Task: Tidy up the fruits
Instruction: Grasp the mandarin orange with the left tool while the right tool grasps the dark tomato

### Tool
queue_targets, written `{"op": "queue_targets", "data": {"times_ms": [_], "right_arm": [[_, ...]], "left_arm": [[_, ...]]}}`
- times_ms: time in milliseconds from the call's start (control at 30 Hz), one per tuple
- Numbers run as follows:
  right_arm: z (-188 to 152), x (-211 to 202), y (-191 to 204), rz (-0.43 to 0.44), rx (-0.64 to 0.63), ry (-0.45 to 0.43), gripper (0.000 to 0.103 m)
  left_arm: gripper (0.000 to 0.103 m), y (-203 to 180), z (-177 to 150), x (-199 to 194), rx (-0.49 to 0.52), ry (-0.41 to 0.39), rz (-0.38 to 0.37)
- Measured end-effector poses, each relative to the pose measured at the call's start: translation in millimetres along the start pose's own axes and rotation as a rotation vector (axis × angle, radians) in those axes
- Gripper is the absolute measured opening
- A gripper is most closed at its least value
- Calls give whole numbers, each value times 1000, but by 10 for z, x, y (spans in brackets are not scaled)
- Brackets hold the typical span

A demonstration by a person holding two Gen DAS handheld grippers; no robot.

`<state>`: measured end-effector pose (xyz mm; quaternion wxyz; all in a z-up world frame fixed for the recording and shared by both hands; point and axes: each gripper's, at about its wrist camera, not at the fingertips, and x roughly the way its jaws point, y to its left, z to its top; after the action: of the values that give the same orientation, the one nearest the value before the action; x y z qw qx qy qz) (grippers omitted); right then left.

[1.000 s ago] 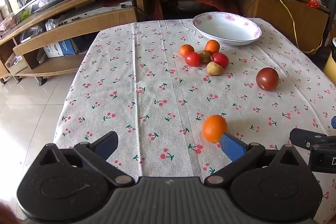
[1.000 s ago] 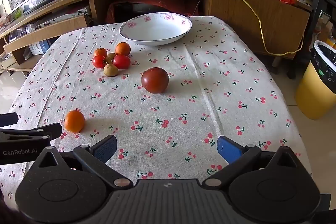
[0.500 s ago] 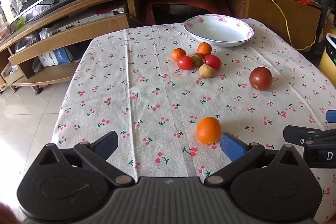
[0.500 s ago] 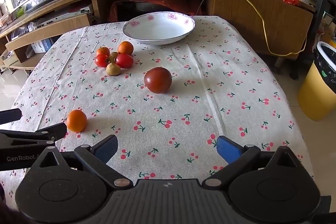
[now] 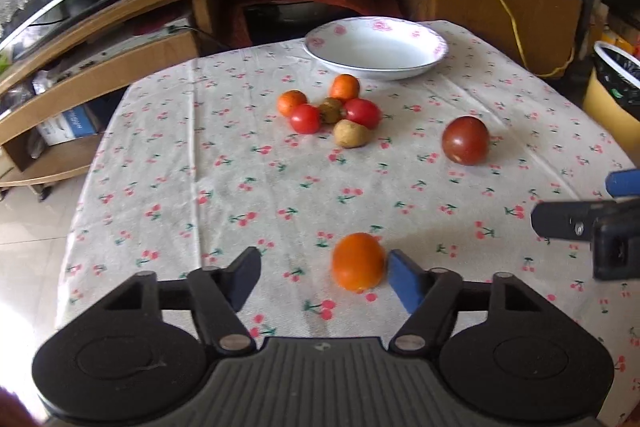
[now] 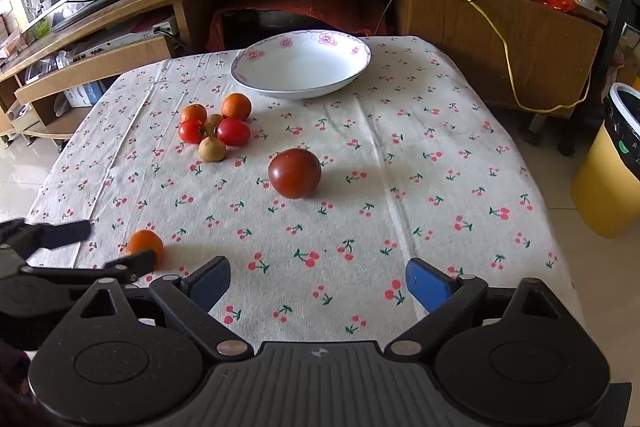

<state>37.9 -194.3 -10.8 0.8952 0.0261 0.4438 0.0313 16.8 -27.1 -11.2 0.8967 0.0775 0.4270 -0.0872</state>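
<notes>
- Left gripper point(image 5: 322, 279): jaws closing around the lone orange point(image 5: 358, 261) on the near part of the cherry-print tablecloth point(image 5: 224, 187); right blue pad just beside or touching the fruit, left pad well apart from it with bare cloth between. No grip yet.
- For a clean pick: shift toward the fruit's side so it sits centred between the pads; otherwise likely pushed sideways and rolled by the one pad that arrives first.
- Squeeze across the widest part, gently; round and smooth, prone to popping out forward if pinched near the tips or above the middle.
- Keep the fingers low, close to the cloth, without snagging the fabric.
- Cluster of small fruits point(image 5: 330, 111) further out in the middle: two small oranges, two red tomatoes, two brownish ones, touching one another and lying just before the bowl.
- White bowl point(image 5: 376, 47) at the far edge, empty, probably the target; carry path best kept clear of the cluster.
- Large dark tomato point(image 6: 295, 173) alone, right of the cluster, well apart from everything.
- Right gripper point(image 6: 318, 285): fingers wide, only just starting to close, nothing between them, bare cloth beneath; best held clear of the left one's lift.
</notes>
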Motion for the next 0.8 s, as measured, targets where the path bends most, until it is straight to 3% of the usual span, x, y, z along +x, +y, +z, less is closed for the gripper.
{"op": "queue_targets", "data": {"times_ms": [167, 300, 500, 600, 800], "right_arm": [[125, -12, -59, 22, -8, -5, 85], [223, 106, -44, 31, -53, 27, 68], [413, 244, -24, 49, -139, 36, 58], [543, 372, 3, 94, -171, 72, 57], [693, 675, 96, 132, -251, 109, 54]], "left_arm": [[56, -18, 32, 130, 23, 27, -50], [54, 45, 60, 167, 4, 27, -97], [40, 57, 178, 205, 62, 69, -166], [39, 95, 250, 240, 58, 97, -200], [39, 88, 307, 284, 158, 114, -235]]}}
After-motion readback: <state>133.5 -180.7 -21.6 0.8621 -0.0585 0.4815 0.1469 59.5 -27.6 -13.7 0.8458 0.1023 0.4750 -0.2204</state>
